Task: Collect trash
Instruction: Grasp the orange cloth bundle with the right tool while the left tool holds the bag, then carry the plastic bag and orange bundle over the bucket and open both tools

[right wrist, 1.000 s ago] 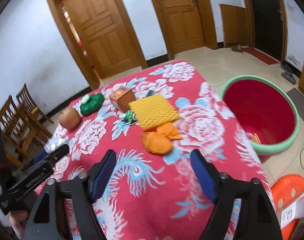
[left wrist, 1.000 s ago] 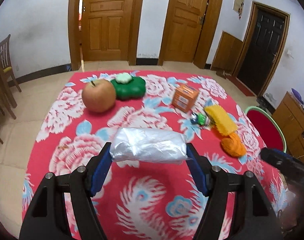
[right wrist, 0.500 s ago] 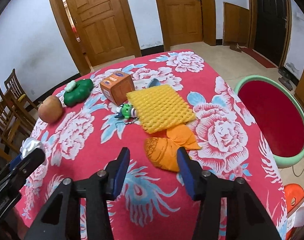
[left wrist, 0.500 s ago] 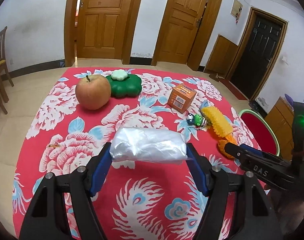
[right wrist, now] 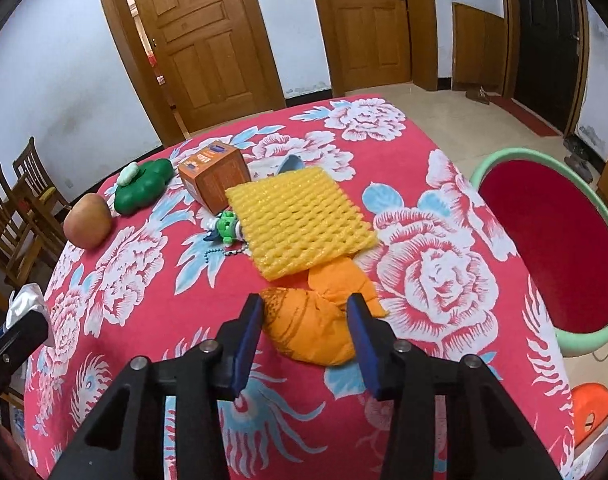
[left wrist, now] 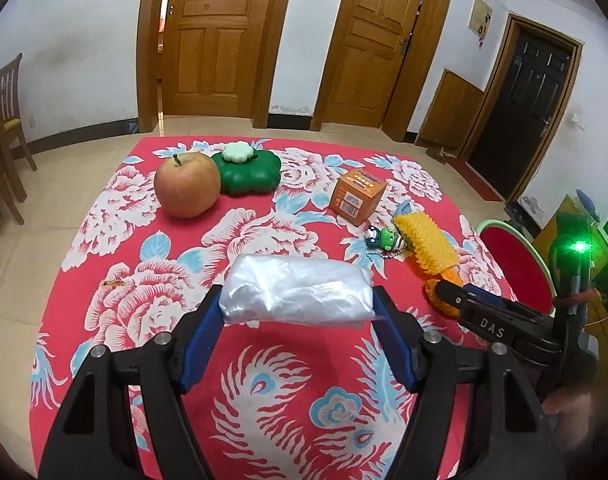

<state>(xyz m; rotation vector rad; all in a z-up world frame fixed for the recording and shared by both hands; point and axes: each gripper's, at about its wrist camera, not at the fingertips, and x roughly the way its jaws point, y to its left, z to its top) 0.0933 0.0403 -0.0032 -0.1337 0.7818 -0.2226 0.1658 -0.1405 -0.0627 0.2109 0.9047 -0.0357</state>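
Between the blue pads of the left gripper (left wrist: 297, 322), in the left wrist view, sits a crumpled clear plastic bag (left wrist: 297, 296), clamped at both ends and held above the desk (left wrist: 263, 400); beyond the bag lie an apple (left wrist: 187, 185) and a green clover-shaped case (left wrist: 247, 170), and to the bag's right an orange carton (left wrist: 358, 196), a small green toy (left wrist: 386, 239) and a yellow foam net (left wrist: 426, 244). At the far right of the bag the right gripper reaches onto an orange wrapper (left wrist: 434, 298), with the rim of a red bin (left wrist: 504, 228) behind it. Seen from the right wrist view, the right gripper (right wrist: 306, 330) straddles the orange wrapper (right wrist: 308, 330); its jaws are closing, the wrapper between them, pads at or just beside its sides, firm contact not certain. Beyond the wrapper lies the yellow foam net (right wrist: 299, 222), overlapping its far flap; the red bin (right wrist: 552, 240) stands off the desk's edge, to the wrapper's right. For a sound grasp, the jaws should probably keep low to the cloth and close on the wrapper's bulged middle, clear of the net, so only one piece lifts.
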